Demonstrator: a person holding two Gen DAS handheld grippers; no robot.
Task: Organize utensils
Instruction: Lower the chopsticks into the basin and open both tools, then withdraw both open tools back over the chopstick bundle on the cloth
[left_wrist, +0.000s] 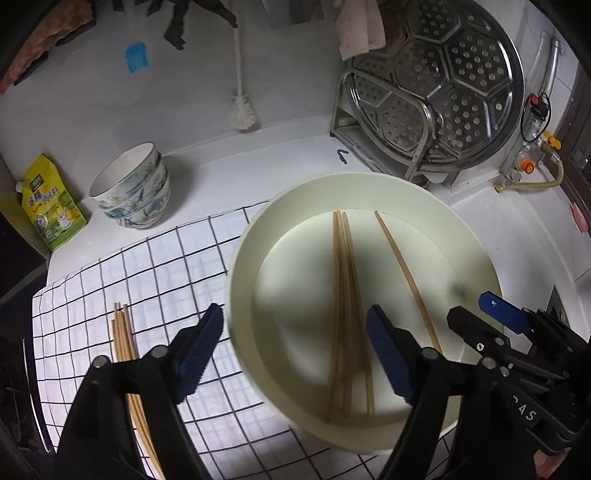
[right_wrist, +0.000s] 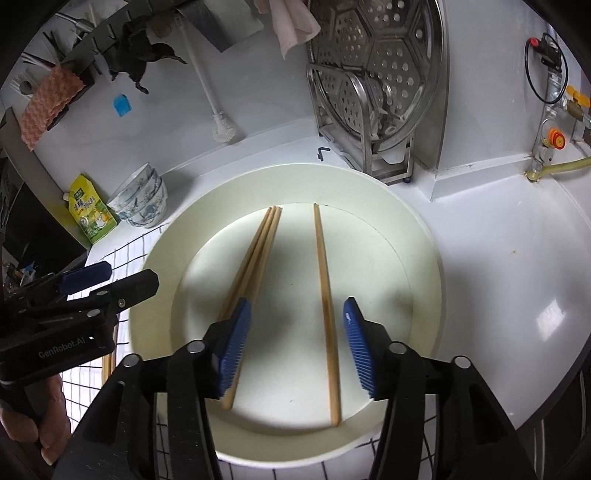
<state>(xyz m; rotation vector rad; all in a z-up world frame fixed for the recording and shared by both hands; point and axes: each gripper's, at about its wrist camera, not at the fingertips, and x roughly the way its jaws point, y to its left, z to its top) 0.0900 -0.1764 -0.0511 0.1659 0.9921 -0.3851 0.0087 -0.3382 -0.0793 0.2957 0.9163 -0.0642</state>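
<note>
Taking the cream basin (left_wrist: 476, 236) as the landmark and reading from its left: a bundle of wooden chopsticks (left_wrist: 123, 332) lies on the grid-patterned cloth (left_wrist: 166, 258) just outside the basin's left wall, long axis running away from the camera, the near ends hidden under the left gripper's body.

The left gripper (left_wrist: 295, 354) hangs over the basin's left rim with its jaws spread wide and nothing between the pads; one finger sits outside the wall over the cloth, the other inside over the basin floor.

Inside the basin, left of centre, three chopsticks (right_wrist: 255, 251) lie pressed together, parallel, pointing from near rim to far rim. Right of them, apart, lies a single chopstick (right_wrist: 325, 295) on nearly the same line, slightly splayed.

The right gripper (right_wrist: 293, 347) is poised over the basin's near right half, jaws also well apart and empty. In its own view the single chopstick passes straight between the two pads, its long axis along the gripper's pointing direction, so the jaws would close across its width. The group of three runs beside the left-hand pad and partly under it.

By that layout the right hand looks better placed for the single stick, the left for the trio or the bundle on the cloth.

The sticks are plain pale wood, thin, smooth and tapered; lying flat on a hard floor, they would likely roll or skid under a loose pinch.
</note>
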